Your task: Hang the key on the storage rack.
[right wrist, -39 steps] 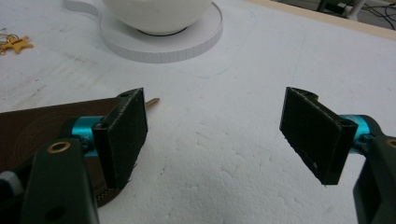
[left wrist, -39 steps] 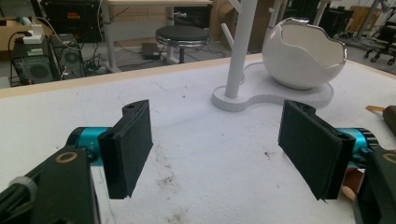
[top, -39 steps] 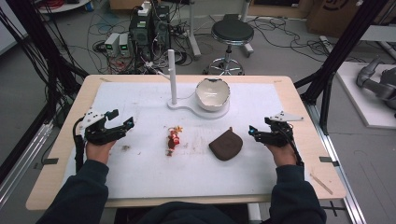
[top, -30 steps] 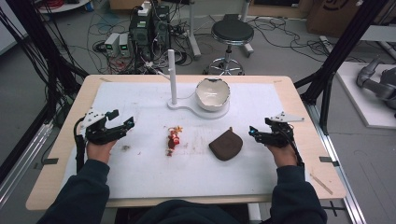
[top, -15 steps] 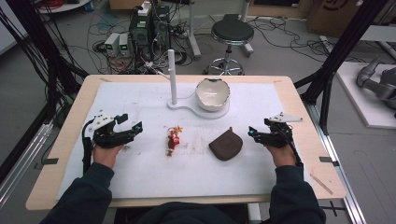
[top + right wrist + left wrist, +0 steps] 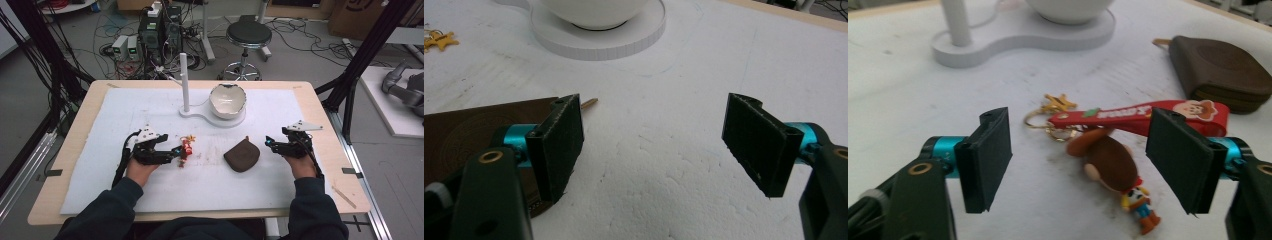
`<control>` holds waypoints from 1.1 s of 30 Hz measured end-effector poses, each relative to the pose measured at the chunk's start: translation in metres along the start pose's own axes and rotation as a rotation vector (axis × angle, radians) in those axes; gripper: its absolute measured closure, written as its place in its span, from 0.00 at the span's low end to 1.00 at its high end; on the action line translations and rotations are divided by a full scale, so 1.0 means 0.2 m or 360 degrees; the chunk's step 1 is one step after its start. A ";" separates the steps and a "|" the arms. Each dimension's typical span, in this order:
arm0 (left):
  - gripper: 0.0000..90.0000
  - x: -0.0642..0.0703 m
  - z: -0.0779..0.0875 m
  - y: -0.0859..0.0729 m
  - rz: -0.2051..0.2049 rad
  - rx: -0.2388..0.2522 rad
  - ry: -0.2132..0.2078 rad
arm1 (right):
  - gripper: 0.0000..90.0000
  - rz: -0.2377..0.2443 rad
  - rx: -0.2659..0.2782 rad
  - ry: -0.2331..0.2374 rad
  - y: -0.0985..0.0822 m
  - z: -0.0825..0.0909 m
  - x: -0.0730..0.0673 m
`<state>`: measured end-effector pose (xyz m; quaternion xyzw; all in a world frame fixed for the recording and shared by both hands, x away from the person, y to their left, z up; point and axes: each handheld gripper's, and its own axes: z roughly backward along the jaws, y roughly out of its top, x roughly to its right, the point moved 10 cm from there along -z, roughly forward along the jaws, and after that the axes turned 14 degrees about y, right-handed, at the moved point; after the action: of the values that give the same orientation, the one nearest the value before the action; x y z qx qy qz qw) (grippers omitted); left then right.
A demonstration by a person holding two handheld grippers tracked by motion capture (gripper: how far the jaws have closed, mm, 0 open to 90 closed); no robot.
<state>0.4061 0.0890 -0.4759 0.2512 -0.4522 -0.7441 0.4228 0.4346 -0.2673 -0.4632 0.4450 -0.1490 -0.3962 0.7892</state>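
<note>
Our left gripper (image 6: 172,151) has moved in from the mat's left side to the keychain (image 6: 186,146); the right gripper (image 6: 270,143) has stayed put. Its jaws stand wide apart around the toy figure (image 6: 1113,165), touching nothing, with the red strap (image 6: 1140,112) just beyond. We judge this the approach to a grasp: next, lower and close. The right jaws are spread too and empty, beside the brown pouch (image 6: 242,155), right of the keychain.
</note>
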 end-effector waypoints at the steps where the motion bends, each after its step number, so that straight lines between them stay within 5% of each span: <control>1: 0.27 0.03 -0.02 -0.03 -0.0044 -0.0060 -0.0003 | 0.28 -0.0005 -0.0002 0.0002 0.00 0.00 0.00; 3: 0.27 0.05 -0.05 -0.06 -0.0099 -0.0119 0.0011 | 0.28 -0.0003 -0.0005 0.0005 0.00 0.00 0.00; 9: 0.26 0.08 -0.10 -0.11 -0.0120 -0.0211 0.0024 | 0.28 -0.0003 -0.0009 0.0010 0.00 -0.01 0.00; 15: 0.26 0.10 -0.16 -0.15 -0.0274 -0.0352 0.0130 | 0.28 -0.0002 -0.0017 0.0016 0.00 -0.02 -0.01; 19: 0.31 0.10 -0.16 -0.14 -0.0233 -0.0356 0.0126 | 0.28 -0.0001 -0.0019 0.0022 0.00 -0.02 0.00; 24: 0.61 0.05 -0.15 -0.13 -0.0205 -0.0334 0.0123 | 0.28 -0.0005 -0.0026 0.0024 -0.01 -0.02 -0.01; 26: 0.61 0.05 -0.15 -0.12 -0.0152 -0.0345 0.0097 | 0.28 -0.0005 -0.0024 0.0022 -0.01 -0.02 0.00; 33: 0.62 0.04 -0.12 -0.08 -0.0146 -0.0289 0.0050 | 0.28 -0.0015 -0.0008 0.0024 -0.01 -0.01 0.00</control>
<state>0.4138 0.0749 -0.5007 0.2438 -0.3642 -0.7966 0.4165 0.4353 -0.2671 -0.4650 0.4467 -0.1399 -0.3969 0.7895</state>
